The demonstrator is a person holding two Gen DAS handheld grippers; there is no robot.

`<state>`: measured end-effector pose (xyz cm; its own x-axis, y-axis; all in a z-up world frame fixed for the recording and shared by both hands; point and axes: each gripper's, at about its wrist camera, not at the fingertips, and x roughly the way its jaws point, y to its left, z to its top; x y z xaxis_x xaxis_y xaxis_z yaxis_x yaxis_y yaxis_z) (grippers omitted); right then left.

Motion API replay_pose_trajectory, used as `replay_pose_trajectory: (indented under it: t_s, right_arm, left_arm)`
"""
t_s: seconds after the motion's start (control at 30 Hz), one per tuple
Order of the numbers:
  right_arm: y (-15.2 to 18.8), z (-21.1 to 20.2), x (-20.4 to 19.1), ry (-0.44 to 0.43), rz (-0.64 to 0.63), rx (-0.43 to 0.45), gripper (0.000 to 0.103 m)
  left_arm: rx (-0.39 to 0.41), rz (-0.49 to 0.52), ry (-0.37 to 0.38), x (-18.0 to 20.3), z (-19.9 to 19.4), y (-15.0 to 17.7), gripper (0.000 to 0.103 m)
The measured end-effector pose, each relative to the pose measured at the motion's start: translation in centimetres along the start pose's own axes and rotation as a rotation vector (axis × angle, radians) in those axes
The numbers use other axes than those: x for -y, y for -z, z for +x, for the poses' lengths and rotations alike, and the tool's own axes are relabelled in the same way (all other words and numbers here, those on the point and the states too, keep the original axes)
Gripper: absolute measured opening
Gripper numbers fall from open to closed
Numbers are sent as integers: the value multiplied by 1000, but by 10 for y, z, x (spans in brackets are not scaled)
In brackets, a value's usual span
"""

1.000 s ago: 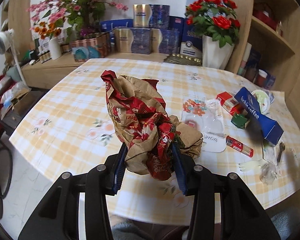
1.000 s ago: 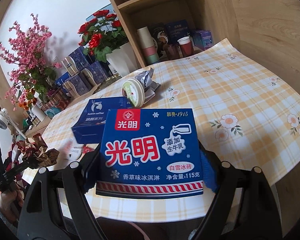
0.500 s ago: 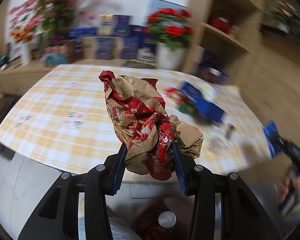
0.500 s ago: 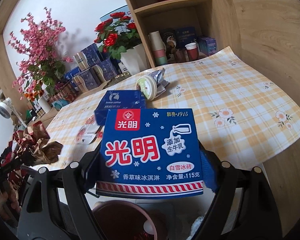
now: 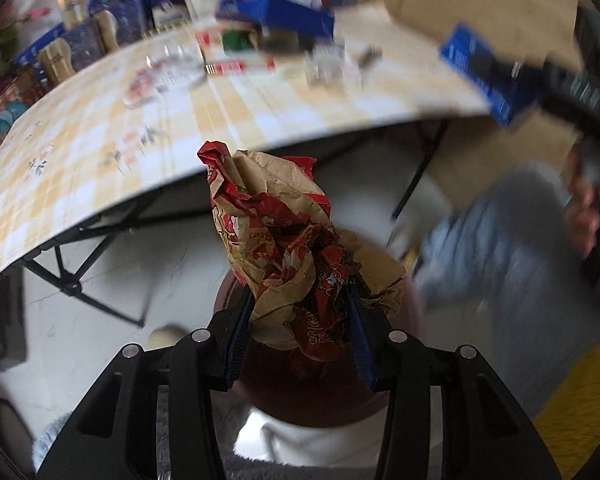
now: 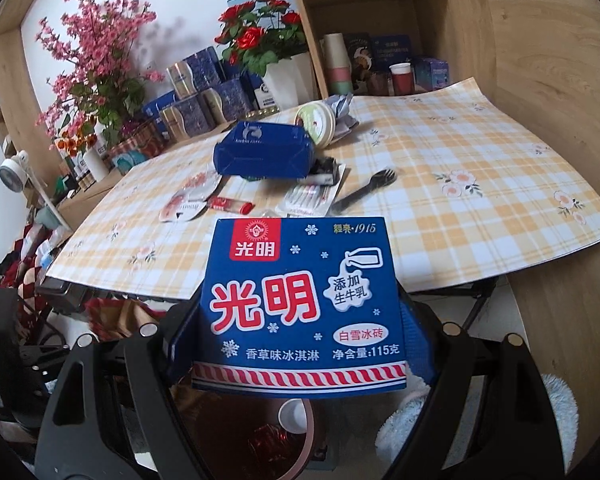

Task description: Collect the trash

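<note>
My left gripper (image 5: 300,336) clamps the crumpled bag (image 5: 292,248) at lower centre, over the dark bin (image 5: 312,404); my right gripper (image 6: 300,336) grips the blue carton (image 6: 300,304), bin (image 6: 240,436) below, counter (image 6: 460,216) beyond

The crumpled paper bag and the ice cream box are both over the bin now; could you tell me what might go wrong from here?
1. The crumpled paper bag bulges well beyond the left tool, so it may catch the dark red bin rim and spill outside.
2. The ice cream box in the right tool sits near the bin's edge; released there, it could miss.
</note>
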<state>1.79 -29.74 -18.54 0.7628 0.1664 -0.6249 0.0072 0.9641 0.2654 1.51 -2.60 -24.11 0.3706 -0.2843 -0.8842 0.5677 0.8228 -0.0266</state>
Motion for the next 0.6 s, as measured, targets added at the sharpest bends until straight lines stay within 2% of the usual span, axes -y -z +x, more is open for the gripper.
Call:
replay_pose_trajectory:
  t_s: [0.23, 0.43, 0.6]
  right_arm:
    - [3, 4, 0, 3, 2, -13, 82]
    - [8, 12, 5, 10, 10, -44, 82]
    - [12, 17, 10, 8, 27, -62, 82]
  left_arm:
    - [-281, 37, 19, 11, 64, 14, 44]
    - [-421, 29, 18, 8, 95, 20, 45]
    - [-455, -9, 26, -1, 104, 21, 46]
